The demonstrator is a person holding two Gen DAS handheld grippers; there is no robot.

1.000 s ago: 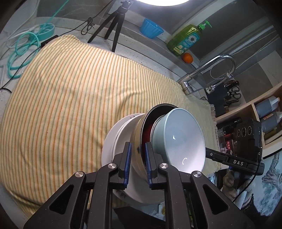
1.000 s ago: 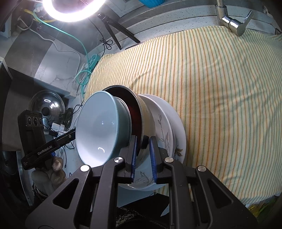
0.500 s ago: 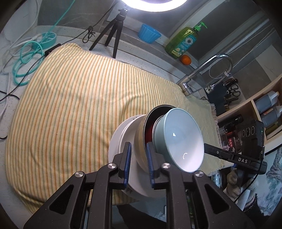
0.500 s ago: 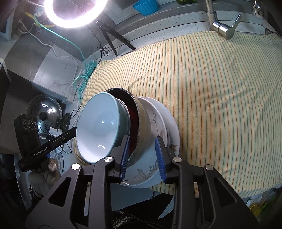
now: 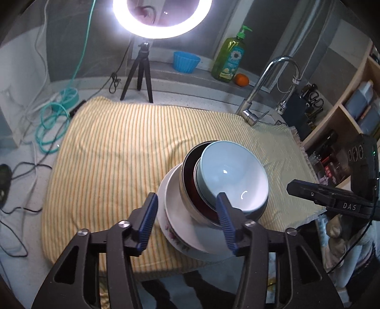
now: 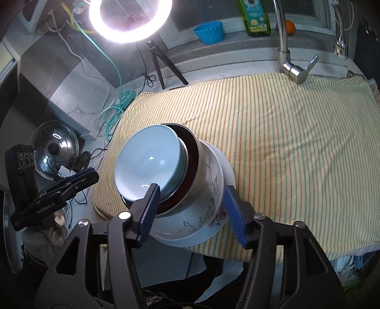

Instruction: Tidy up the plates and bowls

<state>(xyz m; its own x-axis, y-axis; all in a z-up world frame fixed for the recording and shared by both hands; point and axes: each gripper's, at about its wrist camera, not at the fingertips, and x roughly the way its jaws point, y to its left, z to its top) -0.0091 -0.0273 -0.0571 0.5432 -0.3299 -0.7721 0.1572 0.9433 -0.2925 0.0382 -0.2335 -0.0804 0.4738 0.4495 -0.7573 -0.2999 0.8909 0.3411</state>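
Both jaws are opening, gripping nothing: the left gripper [image 5: 187, 221] and right gripper [image 6: 192, 211] are flanking the nested stack, low in each frame's centre. The pale blue bowl [image 5: 234, 176] is sitting topmost on the striped cloth [image 5: 114, 152]; withdrawing straight back should avoid clipping rims.

Striped cloth [image 5: 114, 154], ring light [image 5: 155, 19], blue cup [image 5: 186, 61], soap bottle [image 5: 229, 58], orange [image 5: 242, 79], faucet [image 5: 266, 83]

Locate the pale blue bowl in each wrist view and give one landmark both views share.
Left wrist: pale blue bowl right of centre, topmost in the stack, nested in a dark-lined metal bowl.
Right wrist: pale blue bowl left of centre, same nesting.
Shared landmark: ring light, at the top of both.
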